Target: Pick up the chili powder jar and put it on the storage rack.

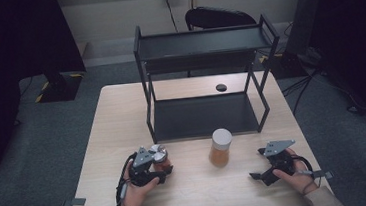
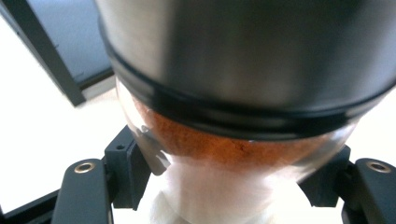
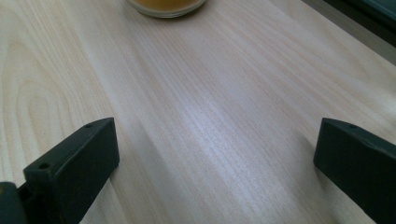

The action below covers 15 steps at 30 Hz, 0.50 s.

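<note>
left gripper view shows the left hand-held gripper (image 2: pixel 224 186) clamped on a silver-lidded spice jar (image 2: pixel 233 116) above the worktop (image 1: pixel 124 138), maybe next lifting it to the black shelf (image 1: pixel 202 116), while the right hand-held gripper (image 3: pixel 215 154) waits wide apart.

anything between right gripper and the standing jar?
Nothing: bare wood. The right gripper view shows plain table from the open right gripper up to the jar; the high view agrees, with the other spice jar held in the left gripper.
</note>
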Each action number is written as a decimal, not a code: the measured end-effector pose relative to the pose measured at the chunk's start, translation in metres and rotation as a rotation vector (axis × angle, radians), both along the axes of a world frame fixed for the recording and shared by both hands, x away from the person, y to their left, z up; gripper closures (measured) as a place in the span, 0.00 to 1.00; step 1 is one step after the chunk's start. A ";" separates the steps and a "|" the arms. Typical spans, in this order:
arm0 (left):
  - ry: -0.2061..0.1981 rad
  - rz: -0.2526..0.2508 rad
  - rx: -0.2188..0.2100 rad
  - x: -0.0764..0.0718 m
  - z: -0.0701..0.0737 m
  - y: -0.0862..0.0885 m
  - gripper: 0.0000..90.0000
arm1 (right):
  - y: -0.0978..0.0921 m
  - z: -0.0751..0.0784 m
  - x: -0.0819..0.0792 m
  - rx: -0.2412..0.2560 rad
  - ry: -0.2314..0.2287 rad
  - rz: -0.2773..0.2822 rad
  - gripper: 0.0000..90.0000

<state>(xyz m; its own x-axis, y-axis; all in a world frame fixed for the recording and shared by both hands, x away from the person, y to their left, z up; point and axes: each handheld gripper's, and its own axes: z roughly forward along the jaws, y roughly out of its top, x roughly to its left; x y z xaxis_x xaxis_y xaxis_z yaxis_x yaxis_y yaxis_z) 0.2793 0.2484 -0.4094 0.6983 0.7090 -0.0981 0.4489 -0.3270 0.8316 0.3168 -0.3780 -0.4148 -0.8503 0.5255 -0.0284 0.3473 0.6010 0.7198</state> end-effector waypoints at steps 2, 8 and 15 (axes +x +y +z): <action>-0.005 -0.008 0.006 0.003 0.004 -0.002 0.34 | 0.000 0.000 0.000 0.000 0.000 0.000 0.00; -0.011 -0.022 0.001 0.012 0.016 -0.005 0.34 | 0.000 0.000 0.000 0.000 0.000 0.000 0.00; -0.012 -0.036 0.006 0.023 0.034 -0.011 0.34 | 0.000 0.000 0.000 0.000 0.000 0.000 0.00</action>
